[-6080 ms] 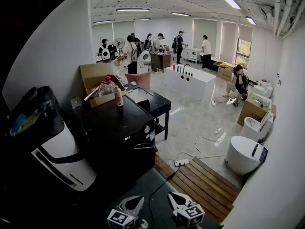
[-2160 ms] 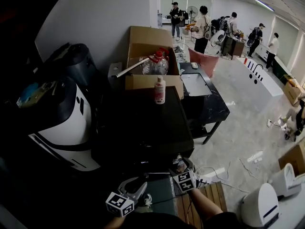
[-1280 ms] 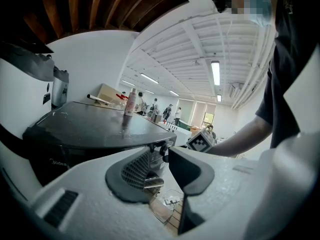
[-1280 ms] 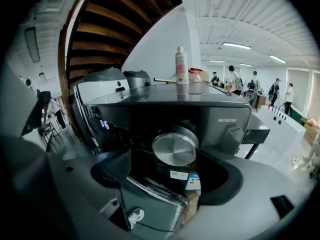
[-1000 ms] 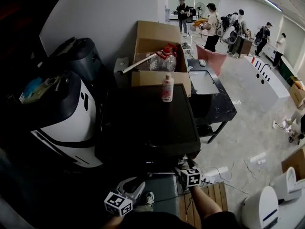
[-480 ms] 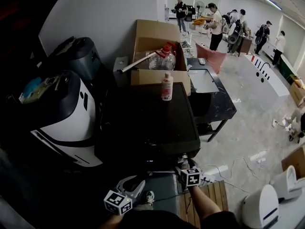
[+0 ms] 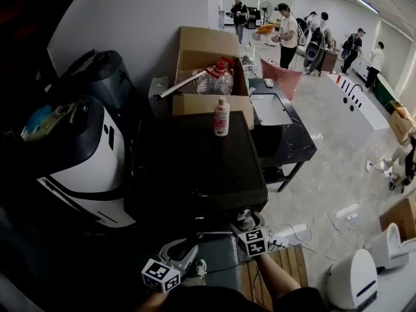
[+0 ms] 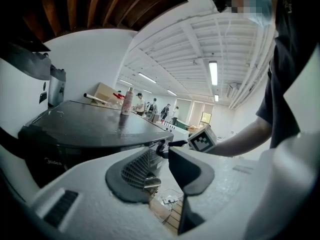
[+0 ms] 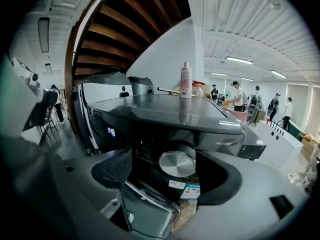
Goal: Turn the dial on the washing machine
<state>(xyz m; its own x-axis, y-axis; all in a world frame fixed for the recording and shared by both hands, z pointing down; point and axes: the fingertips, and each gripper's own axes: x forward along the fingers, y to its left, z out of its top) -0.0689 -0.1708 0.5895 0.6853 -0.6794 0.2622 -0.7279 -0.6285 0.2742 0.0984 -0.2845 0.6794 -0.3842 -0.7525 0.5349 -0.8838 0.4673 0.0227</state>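
The dial point(image 9: 177, 163) faces the right hand-held gripper point(image 9: 165, 175) straight ahead, framed by its open, empty jaws. The left hand-held gripper point(image 8: 160, 170), also open, is farther off.

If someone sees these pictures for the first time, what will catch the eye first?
The silver dial on the front of the dark washing machine, framed between the open jaws of the right gripper. Next, the pink and white bottle standing upright on the machine's top, in front of a cardboard box.
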